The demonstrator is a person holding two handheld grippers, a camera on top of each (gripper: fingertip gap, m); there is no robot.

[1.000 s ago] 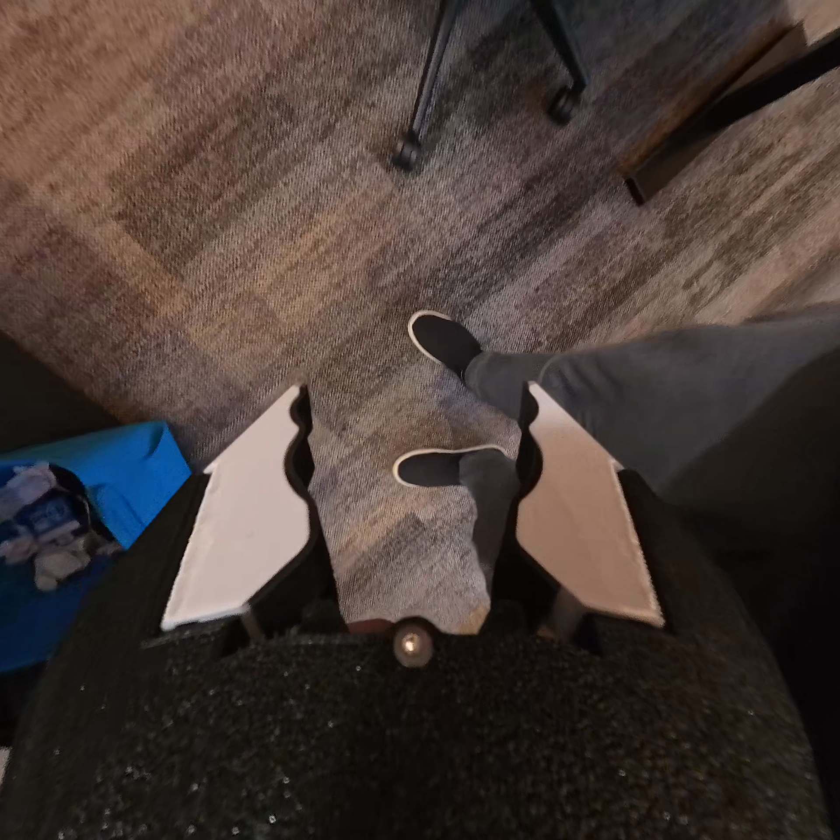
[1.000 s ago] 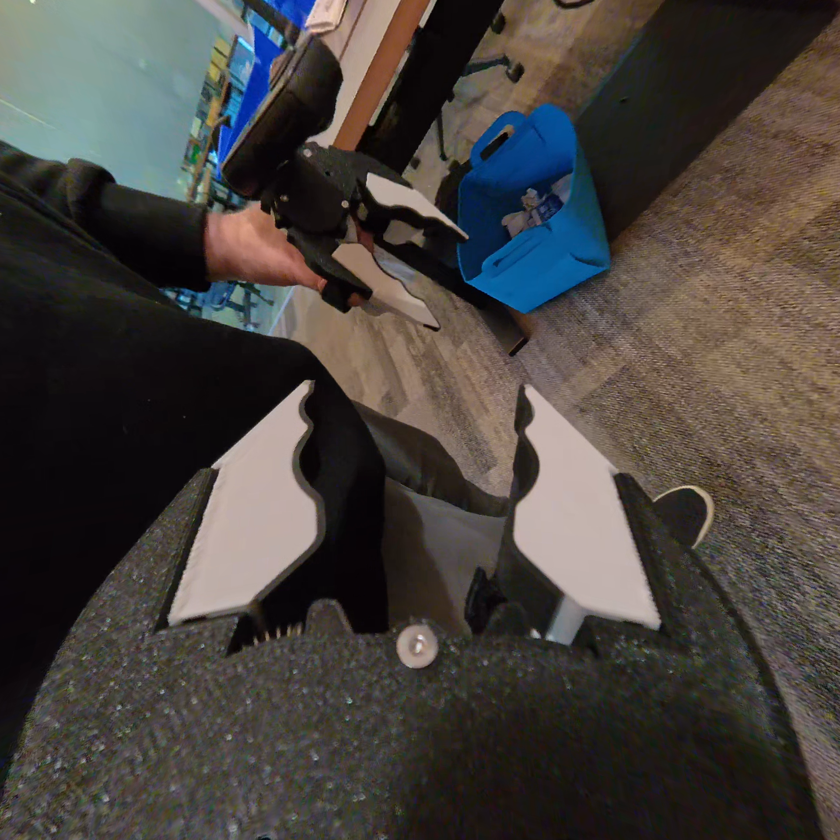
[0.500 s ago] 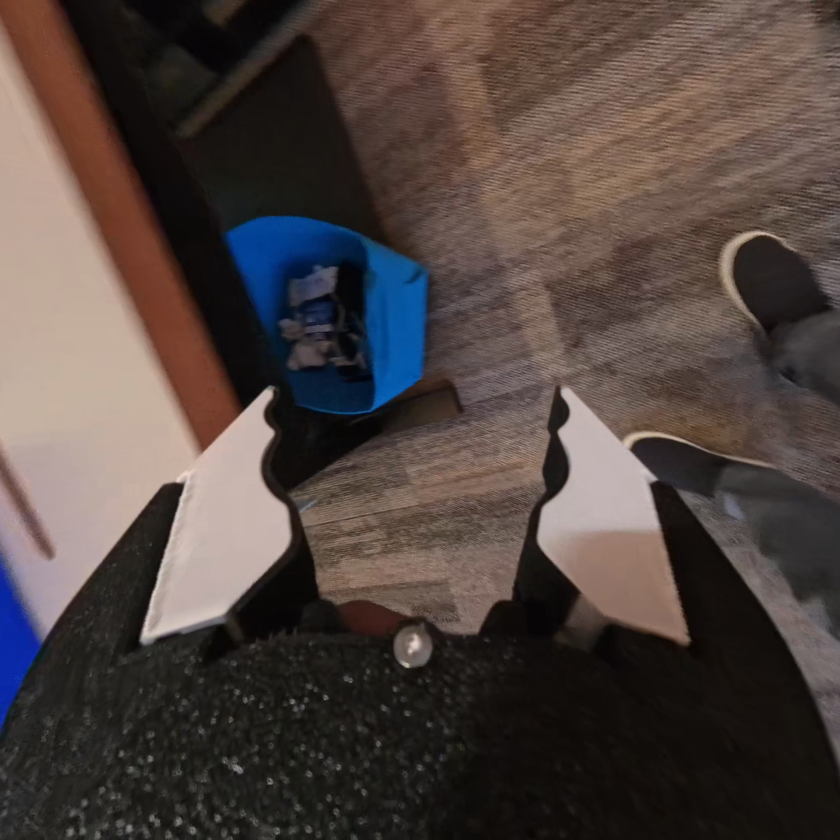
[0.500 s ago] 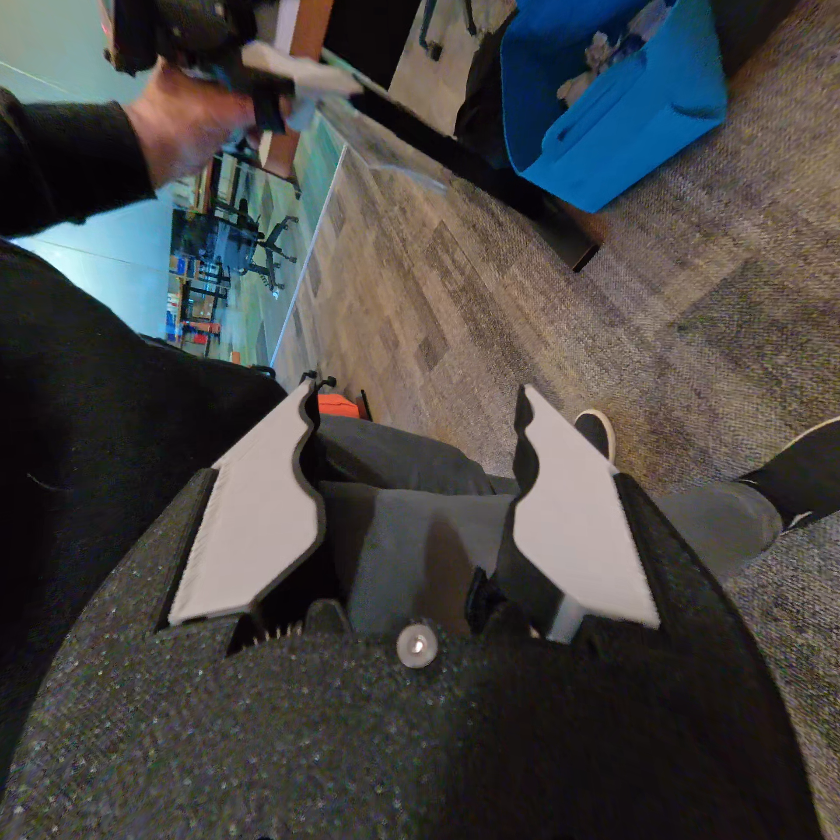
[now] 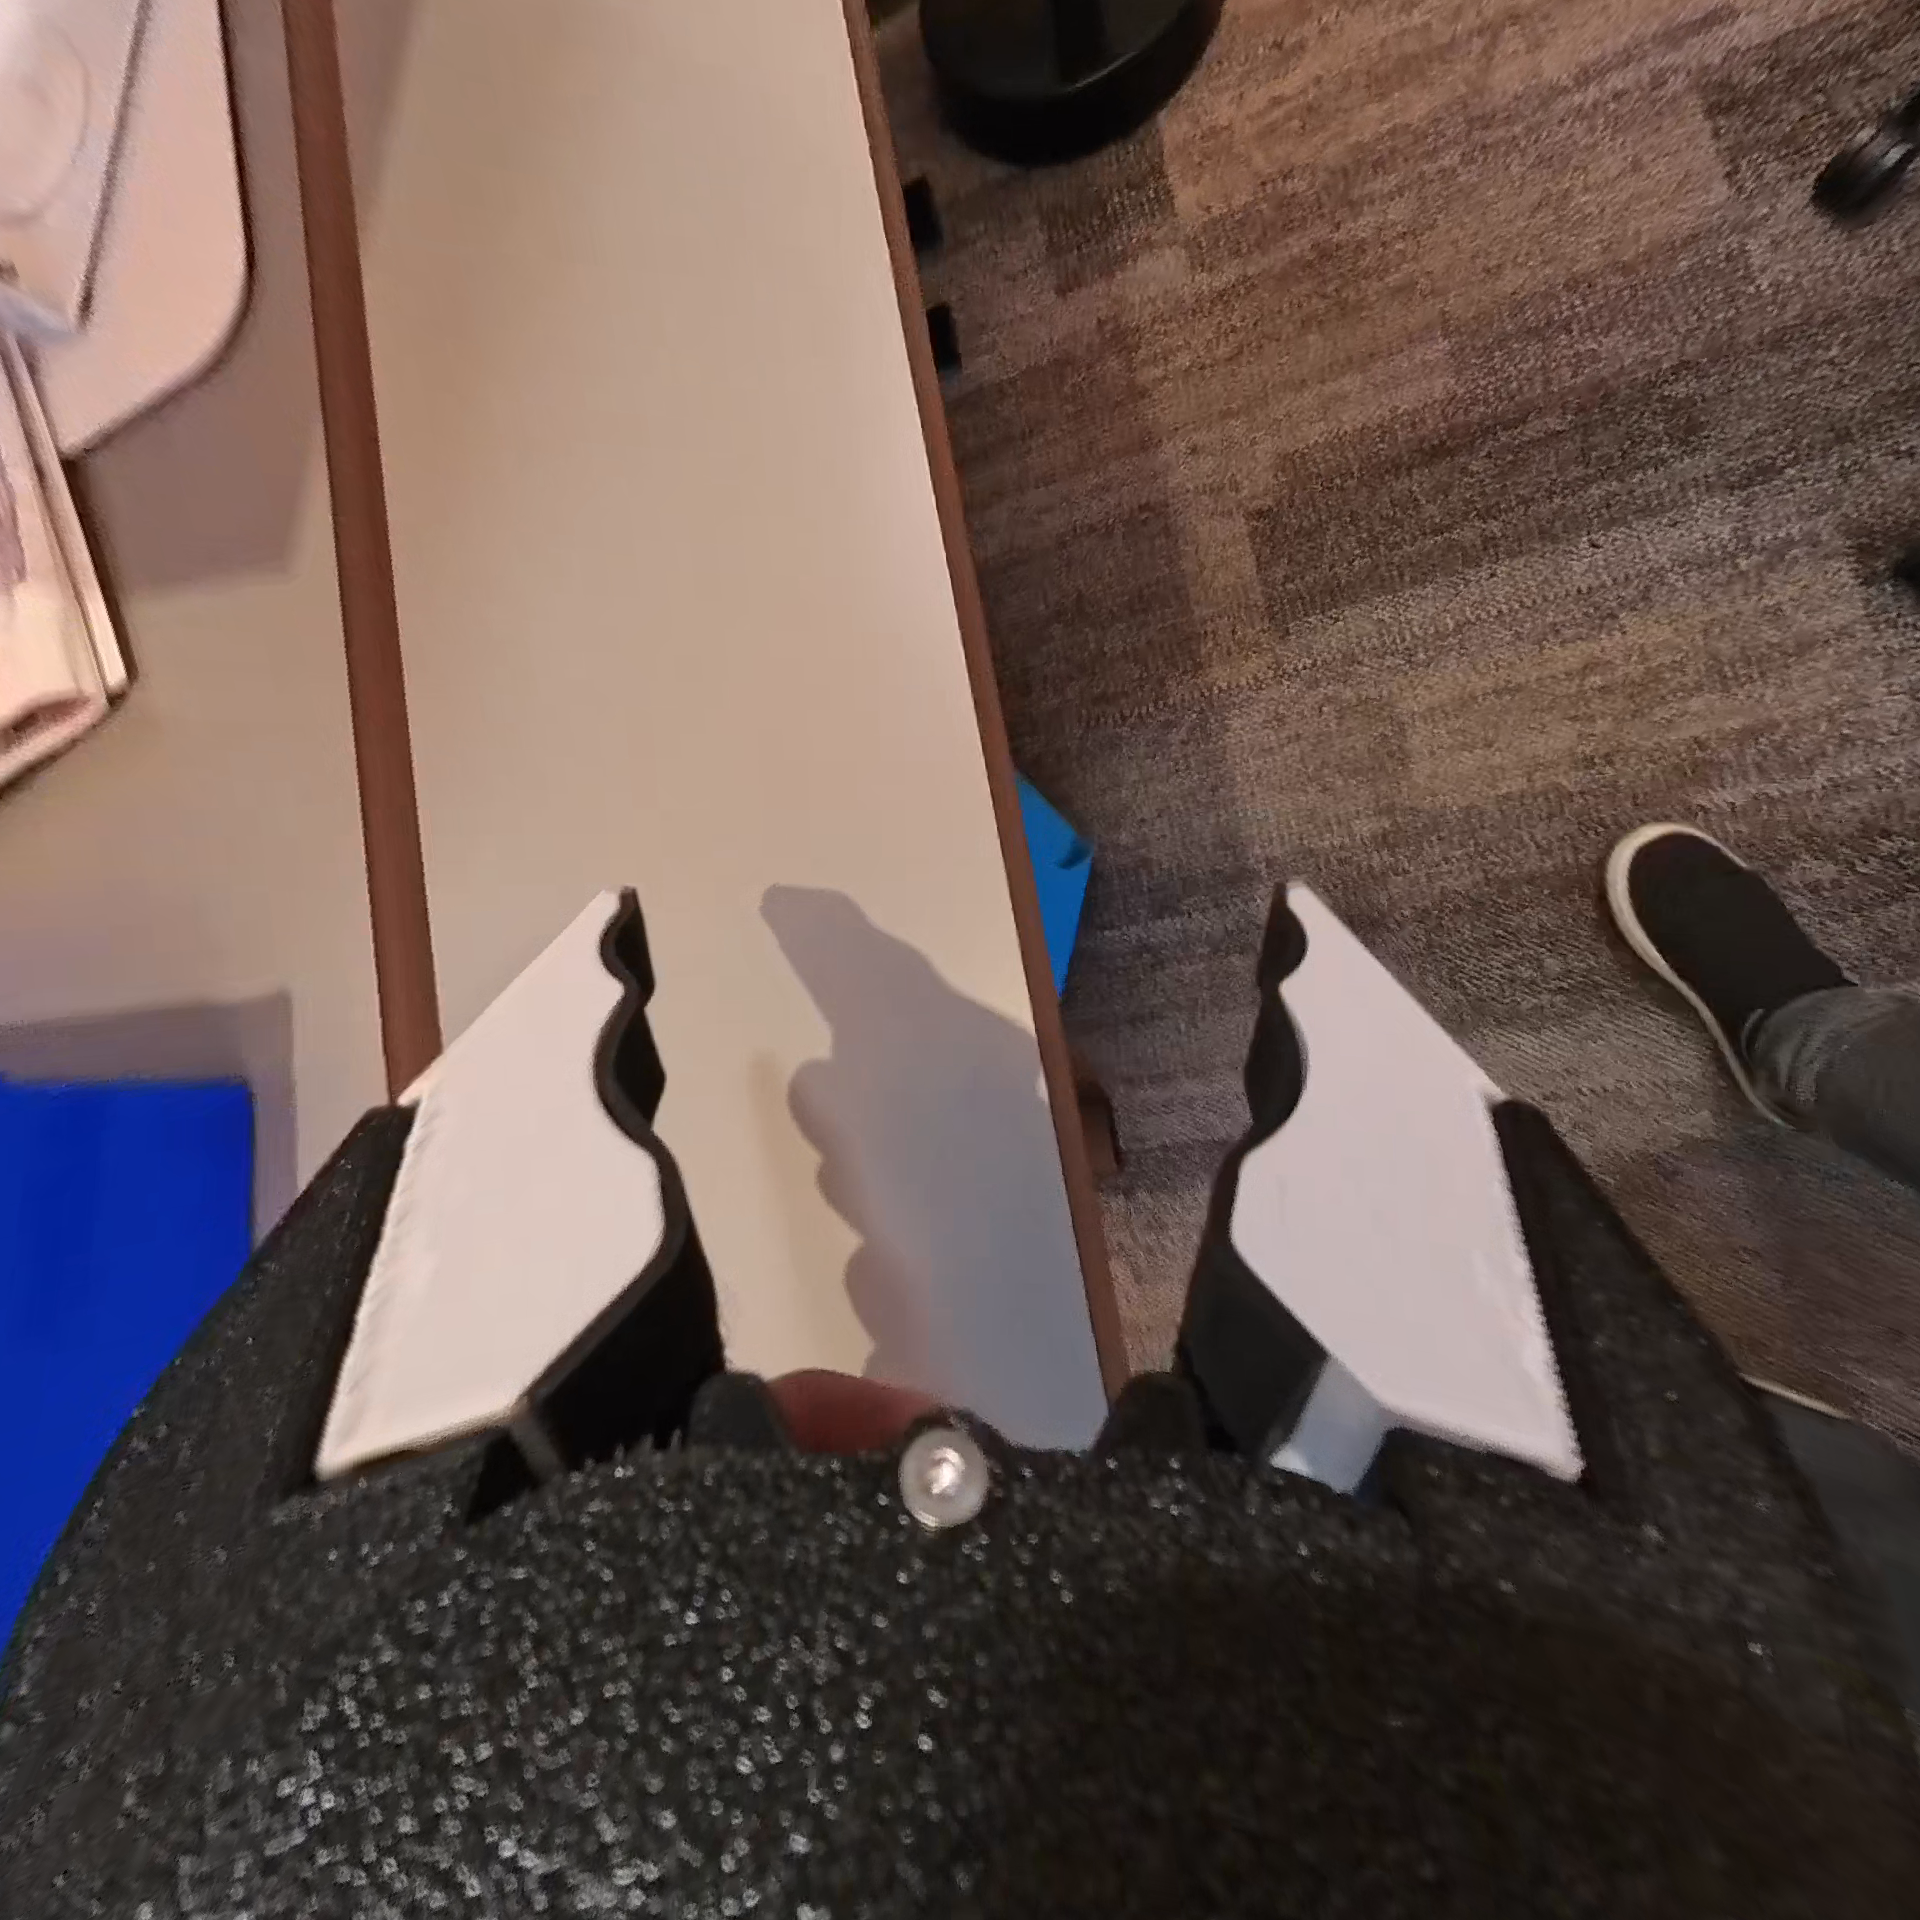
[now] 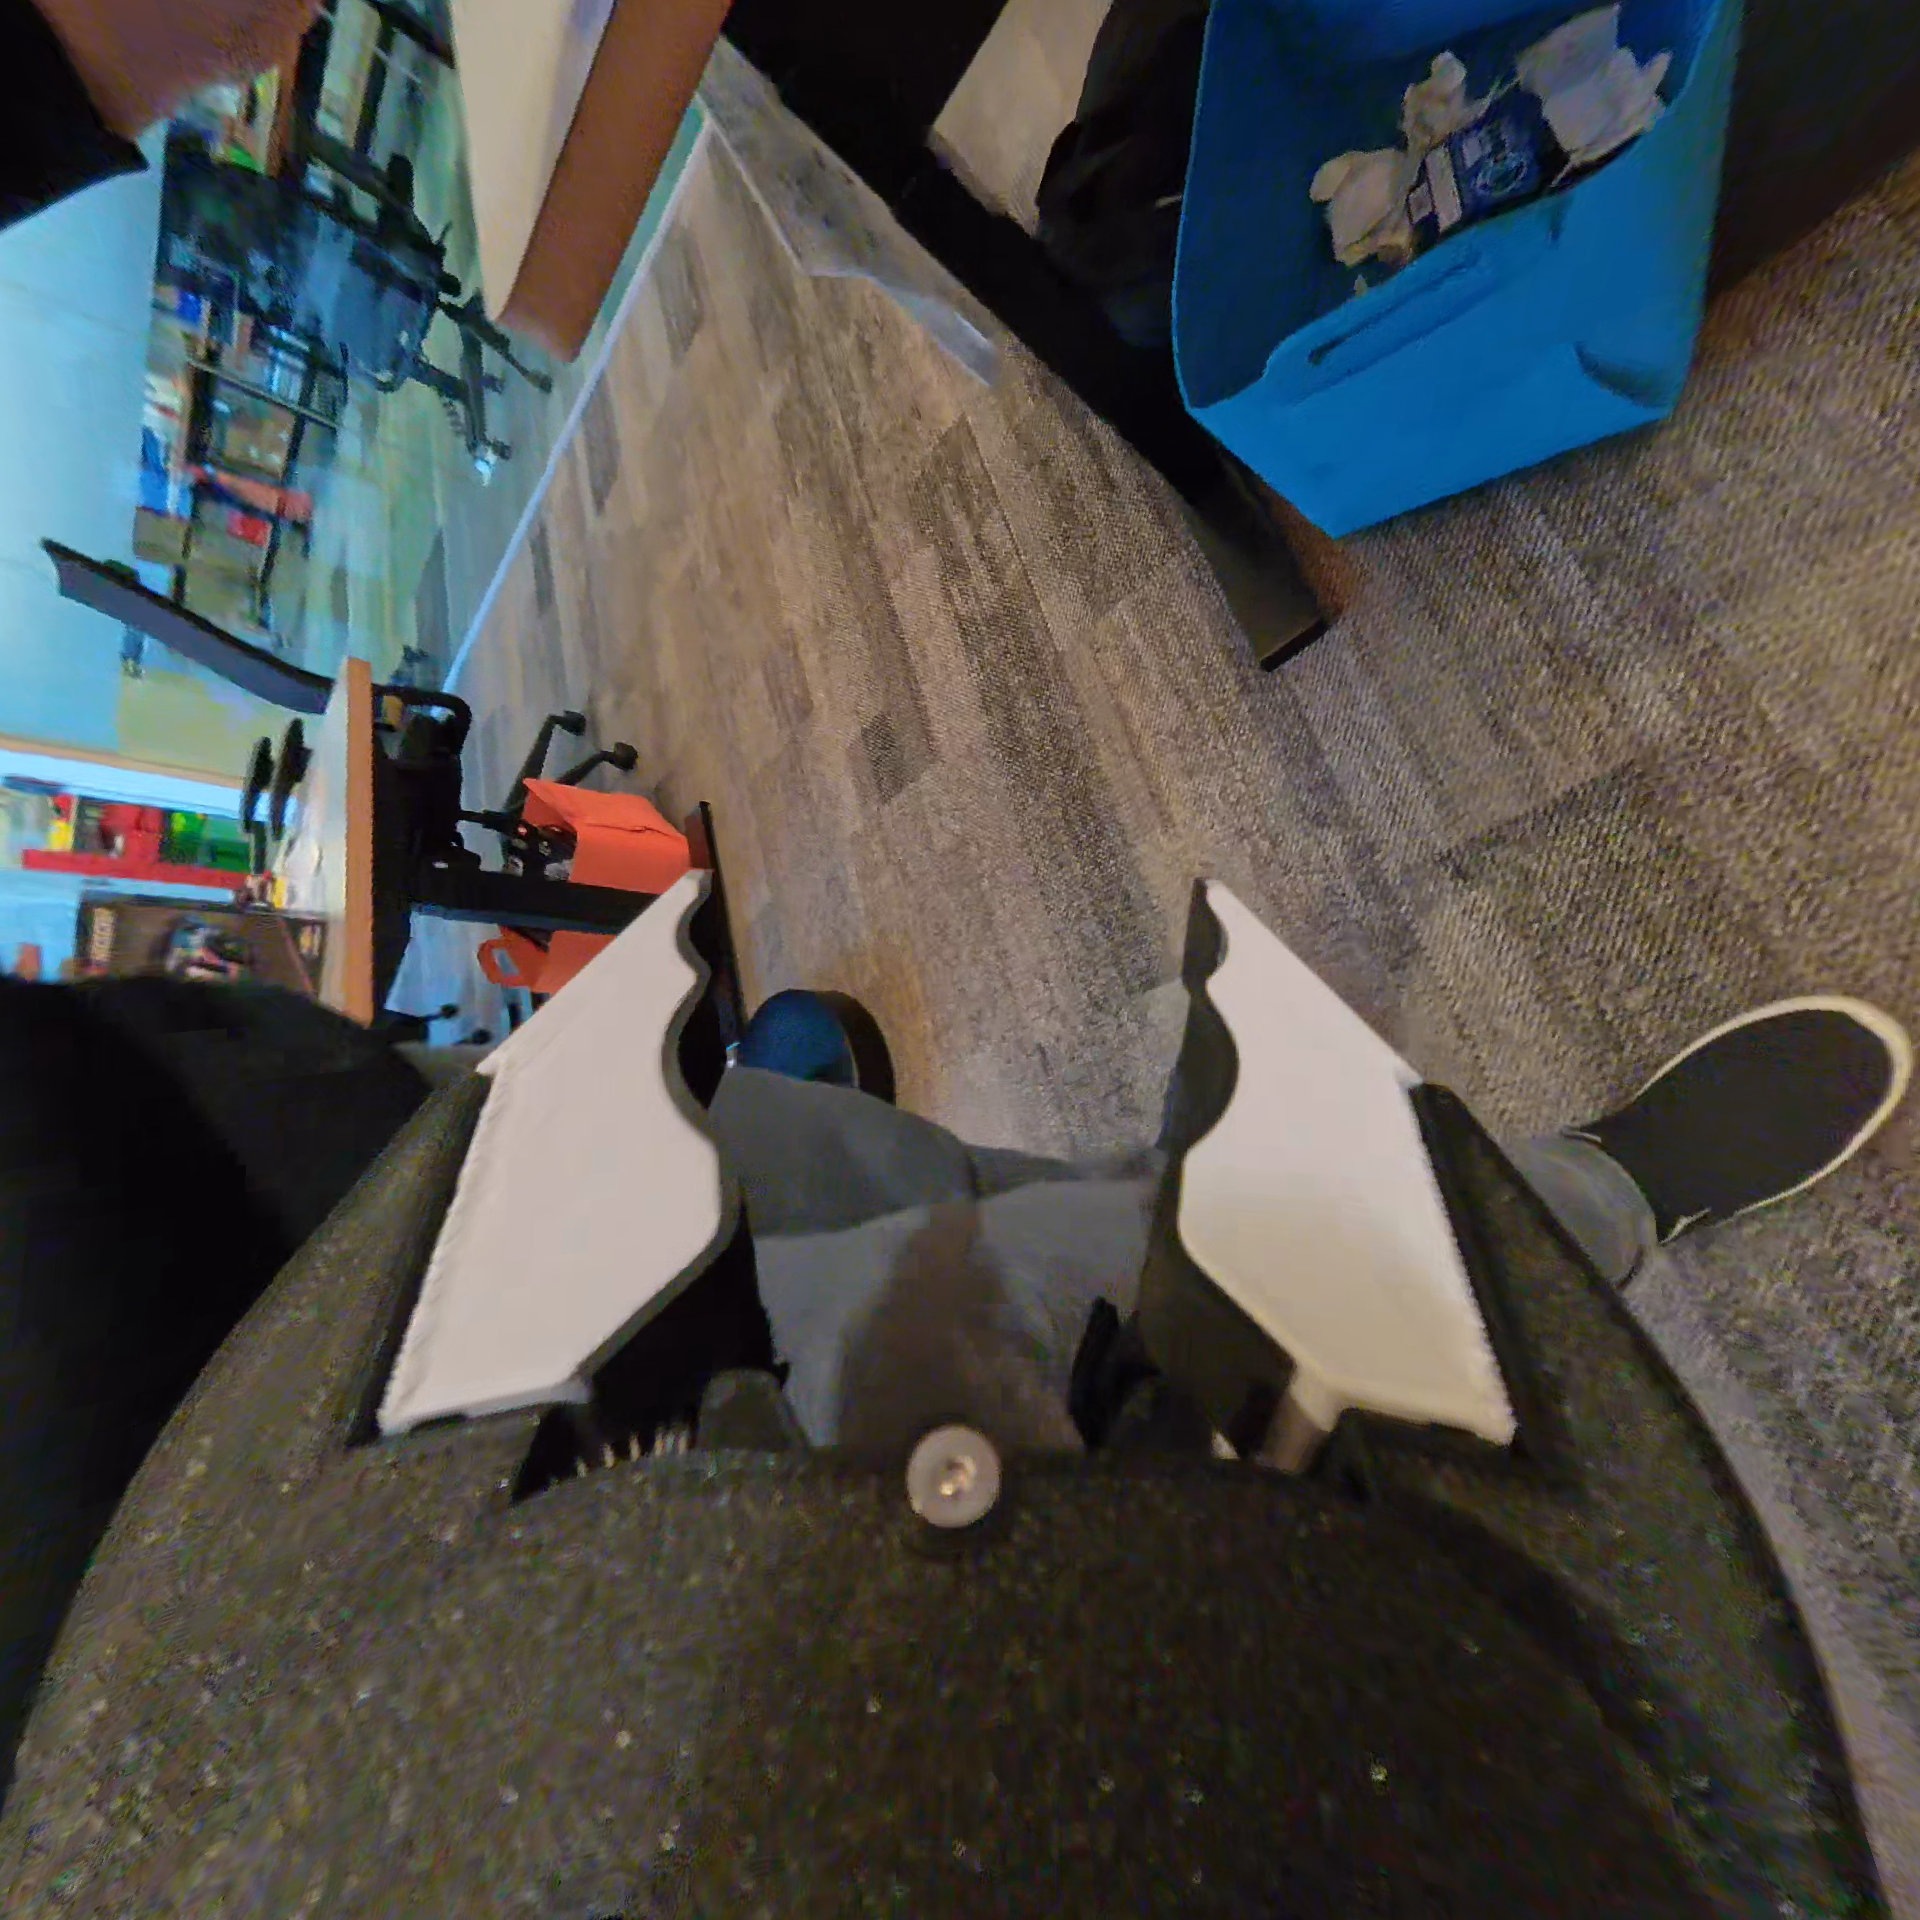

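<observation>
Left gripper (image 5: 956, 935): mine, jaws spread wide, nothing between them. It hangs over a pale tabletop (image 5: 665, 520) with brown edging; its shadow falls on the bare surface below. Half a second ago this same view looked down on carpet and the blue bin, so I have swung it up and across, over the table.

Right gripper (image 6: 951, 904): mine, jaws likewise well apart and empty. It sits low above my grey trouser leg (image 6: 914, 1174), pointing along the grey carpet (image 6: 1039, 623). Little changed here; the view has only tilted slightly.

Blue bin (image 6: 1455, 343): on the carpet beside a dark table foot, crumpled white wrappers inside, well apart from both tools.

Black shoe (image 6: 1766, 1101): white-soled, on the carpet to the right.

Orange box (image 6: 592, 831): farther off, under another desk.
</observation>
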